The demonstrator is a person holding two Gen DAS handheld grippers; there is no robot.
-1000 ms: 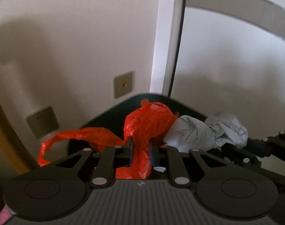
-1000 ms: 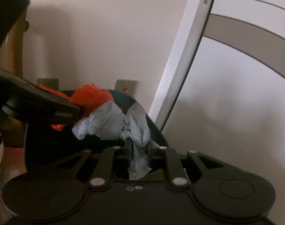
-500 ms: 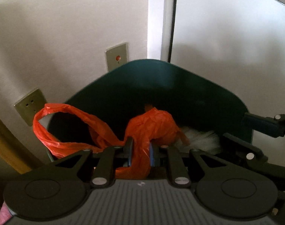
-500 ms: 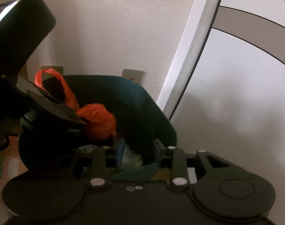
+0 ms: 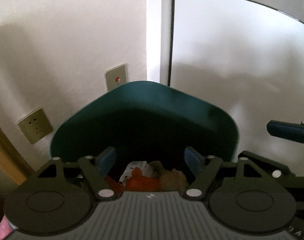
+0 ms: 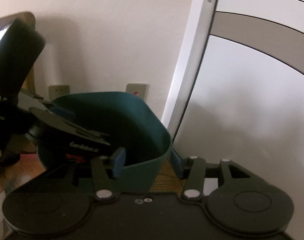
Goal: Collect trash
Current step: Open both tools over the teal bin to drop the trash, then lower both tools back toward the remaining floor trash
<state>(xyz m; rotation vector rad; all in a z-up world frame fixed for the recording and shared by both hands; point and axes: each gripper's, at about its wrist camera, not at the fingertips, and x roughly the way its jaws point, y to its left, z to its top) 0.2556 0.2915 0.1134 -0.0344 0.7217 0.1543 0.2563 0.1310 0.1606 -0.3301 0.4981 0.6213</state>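
A dark green trash bin [image 5: 144, 116] stands on the floor in a wall corner; it also shows in the right wrist view [image 6: 120, 116]. My left gripper [image 5: 150, 158] is open and empty just above the bin's mouth. Below it, inside the bin, lie the orange plastic bag [image 5: 142, 183], a printed paper scrap [image 5: 136, 165] and brownish crumpled trash [image 5: 171, 177]. My right gripper [image 6: 147, 159] is open and empty, straddling the bin's near right rim. One of its fingers [image 5: 285, 131] shows at the right of the left wrist view.
Two wall sockets [image 5: 35, 128] and a switch plate with a red dot [image 5: 116, 77] sit behind the bin. A white door frame [image 6: 193, 60] and door [image 6: 251, 100] stand right of it. Wooden floor [image 6: 163, 180] shows beside the bin.
My left gripper opened and dropped the orange bag into the bin. My right gripper let go of the grey crumpled paper, which fell into the bin, and now hangs open over the rim.
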